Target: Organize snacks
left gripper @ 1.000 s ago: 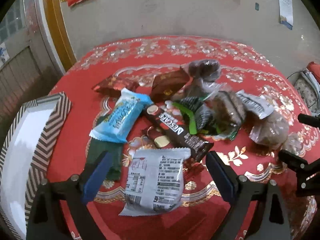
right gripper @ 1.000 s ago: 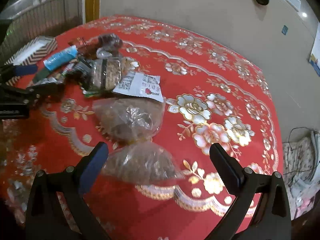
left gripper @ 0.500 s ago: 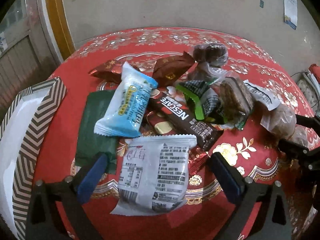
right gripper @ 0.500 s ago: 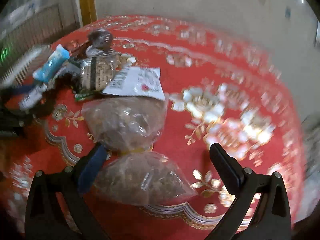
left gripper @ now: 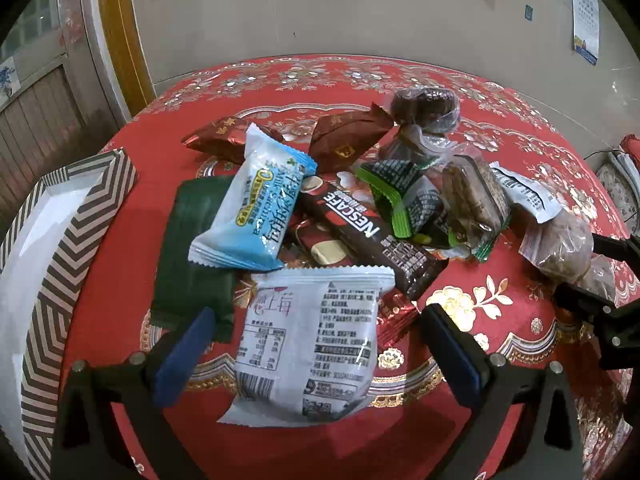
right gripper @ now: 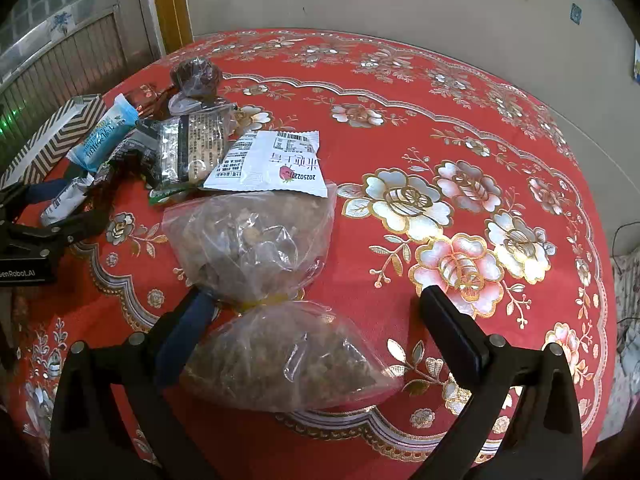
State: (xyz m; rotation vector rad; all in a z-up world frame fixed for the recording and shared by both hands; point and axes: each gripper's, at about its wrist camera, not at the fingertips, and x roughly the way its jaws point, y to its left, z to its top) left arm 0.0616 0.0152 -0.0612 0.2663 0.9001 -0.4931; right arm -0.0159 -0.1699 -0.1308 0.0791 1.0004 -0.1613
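Observation:
A pile of snack packets lies on the red flowered tablecloth. My left gripper is open wide, and its fingers stand on either side of a white printed packet without pressing it. Behind that packet lie a light blue packet, a brown Nescafe bar and a flat dark green packet. My right gripper is open too. It stands over a clear bag of brown snack tied in the middle with a yellow band. The bag's left side touches the blue-padded finger.
A tray with a striped zigzag rim sits at the table's left edge. Two red-brown packets, a clear bag of dark round pieces and green-trimmed packets crowd the back of the pile. A second white packet lies beyond the tied bag.
The left view has drawn closer to the pile and its fingers stand slightly wider around the white packet. The right view has rolled a little, and the tied bag stays between its fingers.

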